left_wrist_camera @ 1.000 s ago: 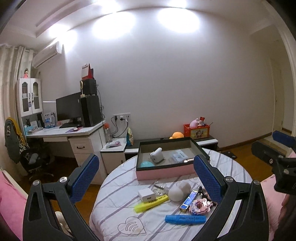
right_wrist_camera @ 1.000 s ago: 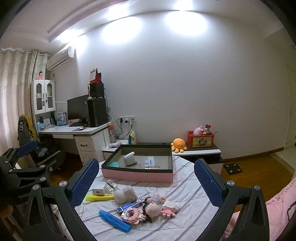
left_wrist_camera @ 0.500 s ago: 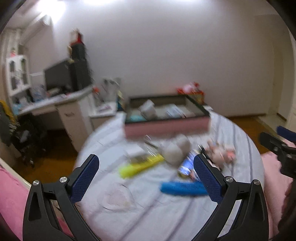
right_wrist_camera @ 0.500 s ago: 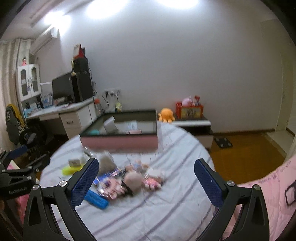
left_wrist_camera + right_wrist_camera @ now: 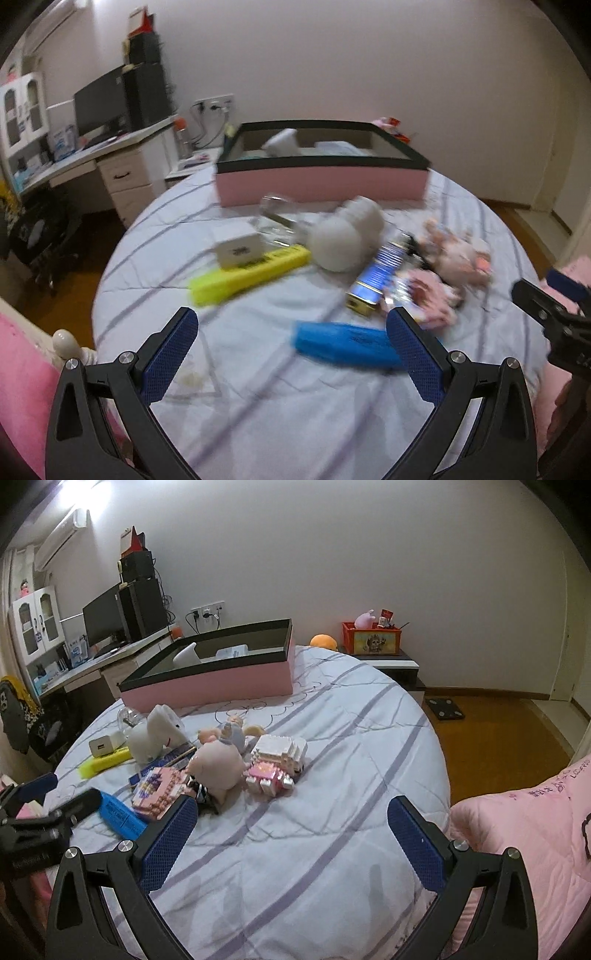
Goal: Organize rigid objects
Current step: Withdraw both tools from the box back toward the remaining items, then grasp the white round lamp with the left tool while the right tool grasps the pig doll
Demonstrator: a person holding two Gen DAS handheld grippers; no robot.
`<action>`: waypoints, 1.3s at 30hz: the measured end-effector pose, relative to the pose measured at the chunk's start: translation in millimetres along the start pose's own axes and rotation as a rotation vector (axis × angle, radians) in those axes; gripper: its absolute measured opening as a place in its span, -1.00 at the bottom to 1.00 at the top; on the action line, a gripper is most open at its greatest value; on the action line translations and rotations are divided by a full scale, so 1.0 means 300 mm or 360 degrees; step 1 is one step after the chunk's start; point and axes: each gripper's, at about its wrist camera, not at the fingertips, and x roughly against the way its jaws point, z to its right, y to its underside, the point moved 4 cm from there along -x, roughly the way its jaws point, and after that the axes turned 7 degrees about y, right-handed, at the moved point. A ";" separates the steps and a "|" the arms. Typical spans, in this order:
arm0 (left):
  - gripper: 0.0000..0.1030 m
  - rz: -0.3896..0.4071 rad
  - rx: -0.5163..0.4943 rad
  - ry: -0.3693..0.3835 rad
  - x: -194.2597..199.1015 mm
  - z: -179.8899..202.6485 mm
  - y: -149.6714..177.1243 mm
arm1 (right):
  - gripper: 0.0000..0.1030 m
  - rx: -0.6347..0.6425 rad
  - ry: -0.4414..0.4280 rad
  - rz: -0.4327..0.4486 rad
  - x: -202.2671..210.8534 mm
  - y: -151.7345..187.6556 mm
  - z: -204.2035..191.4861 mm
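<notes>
Blue flat plastic marker (image 5: 345, 345) lies near left tongs (image 5: 291, 356); both tongs spread, empty; straddle its narrow sides, then pink-walled box (image 5: 321, 182).

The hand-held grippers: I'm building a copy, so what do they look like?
Each hand-held gripper, left and right, has two black triangular fingers with cut-out windows and silver screw heads. The inner pads are blue with a fine dotted texture. Seen from the right wrist, the left gripper's black body bears white lettering, too blurred to read. No cables show.
</notes>
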 end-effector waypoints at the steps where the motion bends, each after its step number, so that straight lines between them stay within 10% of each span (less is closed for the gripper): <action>1: 1.00 0.0003 0.0024 -0.0029 -0.005 -0.026 -0.009 | 1.00 0.0002 -0.0005 0.0000 -0.006 -0.007 -0.006; 13: 1.00 -0.0049 0.0052 -0.0071 -0.086 -0.119 -0.048 | 0.99 0.0060 -0.0143 -0.0066 -0.111 -0.057 -0.130; 25: 1.00 -0.0059 0.0015 -0.0047 -0.113 -0.133 -0.083 | 0.47 0.0241 0.0069 -0.0043 -0.160 -0.107 -0.188; 34: 1.00 -0.0067 0.0020 -0.0047 -0.107 -0.157 -0.075 | -0.24 0.0275 -0.0058 -0.0132 -0.184 -0.110 -0.238; 39: 1.00 -0.0065 0.0006 -0.0049 -0.101 -0.159 -0.077 | -0.24 0.0268 -0.0051 -0.0151 -0.176 -0.089 -0.249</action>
